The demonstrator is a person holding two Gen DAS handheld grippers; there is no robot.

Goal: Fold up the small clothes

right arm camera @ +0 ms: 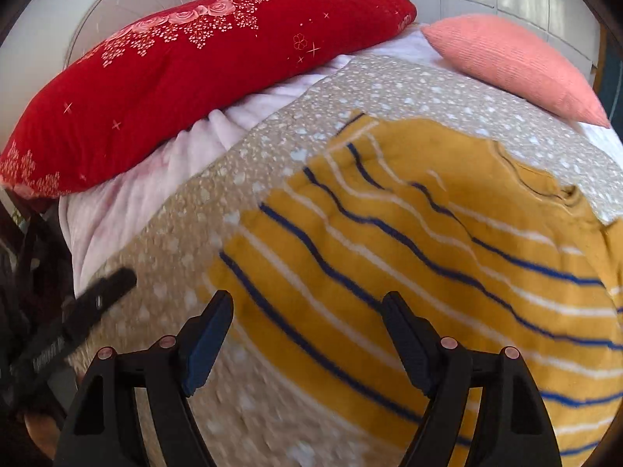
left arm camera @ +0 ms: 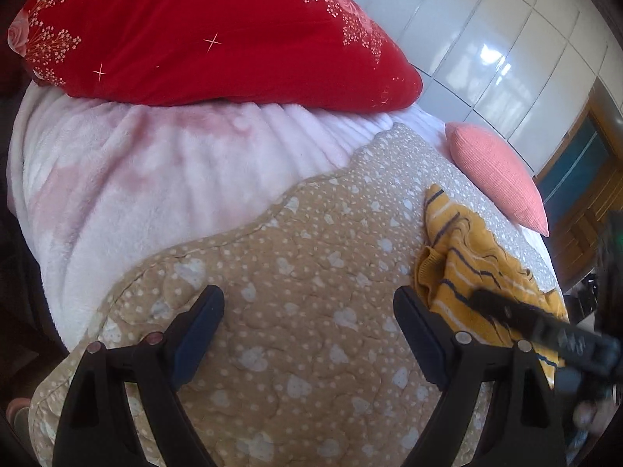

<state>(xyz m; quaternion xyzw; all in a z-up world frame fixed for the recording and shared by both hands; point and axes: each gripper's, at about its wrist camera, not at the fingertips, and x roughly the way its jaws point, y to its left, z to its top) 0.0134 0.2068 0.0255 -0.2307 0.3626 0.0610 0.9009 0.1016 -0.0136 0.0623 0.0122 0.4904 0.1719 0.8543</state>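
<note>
The yellow striped sweater [right arm camera: 428, 241] fills the centre and right of my right wrist view, rumpled on the tan quilt [right arm camera: 218, 210]. My right gripper [right arm camera: 307, 330] hangs above it, jaws wide, holding nothing. My left gripper [left arm camera: 309, 323] gapes empty over bare quilt; red pillow [left arm camera: 202, 31] upper left.

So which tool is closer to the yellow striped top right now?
Right. The right tool hangs open directly over the yellow striped top; the left tool is open over the quilt, beside it.
</note>
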